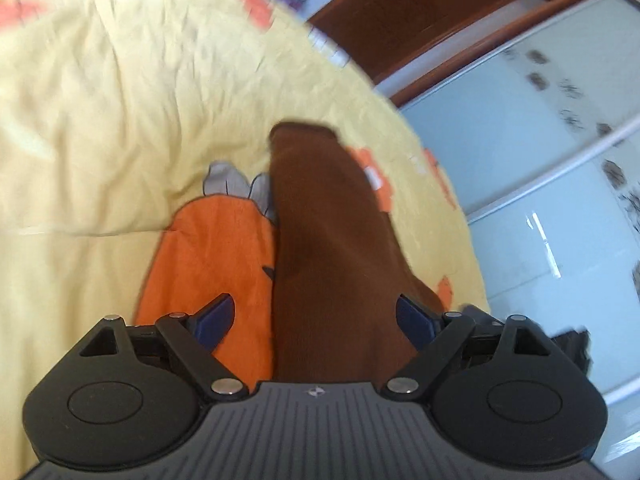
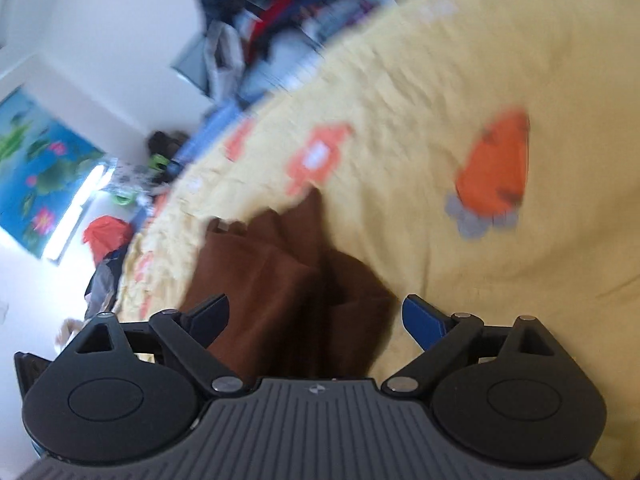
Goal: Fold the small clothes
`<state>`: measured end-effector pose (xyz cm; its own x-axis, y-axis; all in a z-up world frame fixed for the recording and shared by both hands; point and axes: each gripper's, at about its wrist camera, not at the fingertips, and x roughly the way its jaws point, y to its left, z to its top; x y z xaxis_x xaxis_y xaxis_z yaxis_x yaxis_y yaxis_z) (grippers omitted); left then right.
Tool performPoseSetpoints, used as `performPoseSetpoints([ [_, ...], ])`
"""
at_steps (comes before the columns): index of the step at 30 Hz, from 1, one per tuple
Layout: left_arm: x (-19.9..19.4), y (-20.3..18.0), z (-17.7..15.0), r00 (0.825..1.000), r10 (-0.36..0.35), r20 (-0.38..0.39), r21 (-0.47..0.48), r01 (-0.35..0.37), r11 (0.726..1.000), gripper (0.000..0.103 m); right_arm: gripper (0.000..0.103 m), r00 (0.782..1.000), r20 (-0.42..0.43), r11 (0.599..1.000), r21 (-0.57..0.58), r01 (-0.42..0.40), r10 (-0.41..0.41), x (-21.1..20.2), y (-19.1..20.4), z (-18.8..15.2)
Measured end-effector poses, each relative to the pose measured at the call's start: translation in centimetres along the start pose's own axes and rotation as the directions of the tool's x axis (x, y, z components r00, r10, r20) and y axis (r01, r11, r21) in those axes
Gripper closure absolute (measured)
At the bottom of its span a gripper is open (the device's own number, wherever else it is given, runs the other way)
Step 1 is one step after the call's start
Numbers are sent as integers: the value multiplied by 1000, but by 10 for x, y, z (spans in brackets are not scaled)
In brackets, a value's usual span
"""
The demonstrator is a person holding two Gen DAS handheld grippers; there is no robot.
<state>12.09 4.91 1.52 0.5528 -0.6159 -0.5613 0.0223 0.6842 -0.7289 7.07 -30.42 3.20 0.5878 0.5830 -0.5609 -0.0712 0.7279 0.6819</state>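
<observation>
A small brown garment (image 1: 332,248) lies stretched lengthwise on the yellow bedspread (image 1: 100,120), running away from my left gripper (image 1: 316,320). The left jaws stand wide apart with the brown cloth passing between them; the blue pads (image 1: 214,318) do not press on it. In the right wrist view the same brown garment (image 2: 280,280) lies folded and bunched on the bedspread (image 2: 440,280). My right gripper (image 2: 316,316) is open over its near end, and the pads (image 2: 422,322) stay clear of the cloth.
The bedspread carries orange cartoon prints (image 1: 216,264) (image 2: 496,168). A wardrobe with pale glass doors (image 1: 540,200) stands beyond the bed's edge. A heap of dark clothes (image 2: 272,20) lies past the bed, and a blue picture (image 2: 40,168) hangs on the white wall.
</observation>
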Motion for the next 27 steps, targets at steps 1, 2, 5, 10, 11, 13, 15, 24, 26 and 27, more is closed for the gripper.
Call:
performPoseSetpoints([
  [1, 6, -3, 4, 1000, -9, -2, 7, 9, 1000, 15, 7, 1000, -23, 1000, 9, -20, 20, 7, 3, -1],
  [2, 13, -7, 9, 1000, -13, -12, 17, 13, 1000, 16, 7, 999, -34, 999, 6, -40, 40, 13, 7, -2],
  [5, 33, -19, 13, 998, 41, -50, 76, -37, 996, 79, 53, 994, -94, 998, -25, -50, 48, 36, 18, -10],
  [10, 13, -49, 7, 983, 160, 91, 268, -179, 947, 85, 71, 992, -54, 986, -121, -117, 111, 39, 43, -18],
  [11, 5, -54, 10, 979, 160, 130, 302, -192, 934, 85, 72, 988, -46, 981, -125, -150, 145, 38, 47, -17],
  [13, -3, -60, 18, 965, 181, 191, 351, -239, 905, 85, 72, 984, -41, 975, -135, -178, 174, 41, 54, -12],
  [15, -3, -57, 22, 960, 204, 194, 352, -262, 899, 85, 72, 984, -44, 975, -135, -175, 171, 55, 57, -7],
  [24, -45, 2, -32, 999, 47, 13, 99, -48, 994, 22, 13, 976, -80, 980, 16, -200, 201, 25, 34, -40],
  [26, -49, 11, -48, 1000, -23, -12, 29, 24, 999, 22, 14, 970, -132, 979, 23, -203, 204, 21, 36, -57],
  [27, -49, 11, -54, 999, -37, -12, 25, 37, 999, 23, 17, 967, -152, 978, 7, -207, 205, 20, 41, -66],
])
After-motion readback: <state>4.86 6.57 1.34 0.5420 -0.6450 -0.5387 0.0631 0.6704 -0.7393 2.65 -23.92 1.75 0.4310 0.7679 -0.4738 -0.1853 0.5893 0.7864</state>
